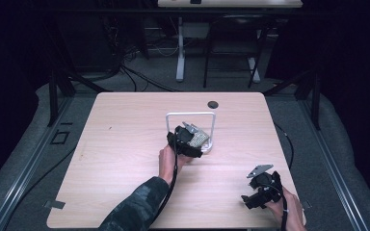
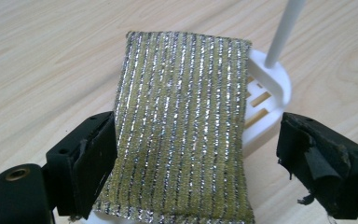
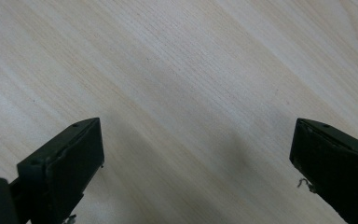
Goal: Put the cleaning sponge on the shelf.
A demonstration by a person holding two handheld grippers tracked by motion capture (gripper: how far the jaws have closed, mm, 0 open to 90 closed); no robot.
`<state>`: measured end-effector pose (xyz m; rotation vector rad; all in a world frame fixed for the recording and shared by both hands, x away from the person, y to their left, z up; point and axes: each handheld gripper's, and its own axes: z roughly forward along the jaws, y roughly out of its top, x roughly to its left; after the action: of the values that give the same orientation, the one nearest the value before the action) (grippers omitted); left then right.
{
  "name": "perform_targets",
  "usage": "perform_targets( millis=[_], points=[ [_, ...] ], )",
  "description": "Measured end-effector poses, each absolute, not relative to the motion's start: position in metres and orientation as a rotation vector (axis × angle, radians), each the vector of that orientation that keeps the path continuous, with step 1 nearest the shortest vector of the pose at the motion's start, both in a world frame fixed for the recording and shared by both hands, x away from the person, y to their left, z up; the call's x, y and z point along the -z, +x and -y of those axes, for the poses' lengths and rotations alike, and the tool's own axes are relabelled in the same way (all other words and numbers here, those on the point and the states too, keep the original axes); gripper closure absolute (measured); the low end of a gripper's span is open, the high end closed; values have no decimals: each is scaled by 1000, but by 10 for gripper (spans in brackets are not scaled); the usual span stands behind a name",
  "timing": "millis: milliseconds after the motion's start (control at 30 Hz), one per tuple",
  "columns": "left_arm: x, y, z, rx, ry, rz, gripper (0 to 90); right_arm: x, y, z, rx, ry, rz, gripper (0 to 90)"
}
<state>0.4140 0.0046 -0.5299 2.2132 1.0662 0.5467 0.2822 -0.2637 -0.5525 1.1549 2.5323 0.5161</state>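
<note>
High view, near edge: right gripper (image 1: 259, 190) sits low right of frame over bare table (image 1: 125, 159), jaws spread wide, nothing between them.
Centre frame: left gripper (image 1: 189, 140) hovers at the sponge (image 1: 200, 139), jaws released; one jaw brushes the sponge's edge, the other stands clear.
Sponge position: gold-and-silver striped pad lying on a white slotted holder (image 2: 268, 100), mid-table.
Key relation: sponge lies straight ahead between the left jaws, long axis running away from them; left hand far nearer.
Beyond: white wire frame (image 1: 191, 115), then a dark grommet (image 1: 213, 104) near the far edge.
</note>
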Motion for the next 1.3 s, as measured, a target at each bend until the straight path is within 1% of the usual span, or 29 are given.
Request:
perform_targets(
  millis=[233,500,633,1167,1300],
  points=[
    [521,405,-6,-516,2214,-998,107,553,282,263,-518,1160,-2534,21],
    [510,392,-9,-500,2237,-925,50,553,282,263,-516,1160,-2534,21],
    [505,385,-14,-466,2266,-900,1,554,282,262,-527,1166,-2533,21],
    [494,359,-44,-430,2313,-834,0,552,282,261,-548,1142,-2544,18],
    [496,351,-54,-404,2367,-822,0,551,280,261,-556,1136,-2536,19]
  ],
)
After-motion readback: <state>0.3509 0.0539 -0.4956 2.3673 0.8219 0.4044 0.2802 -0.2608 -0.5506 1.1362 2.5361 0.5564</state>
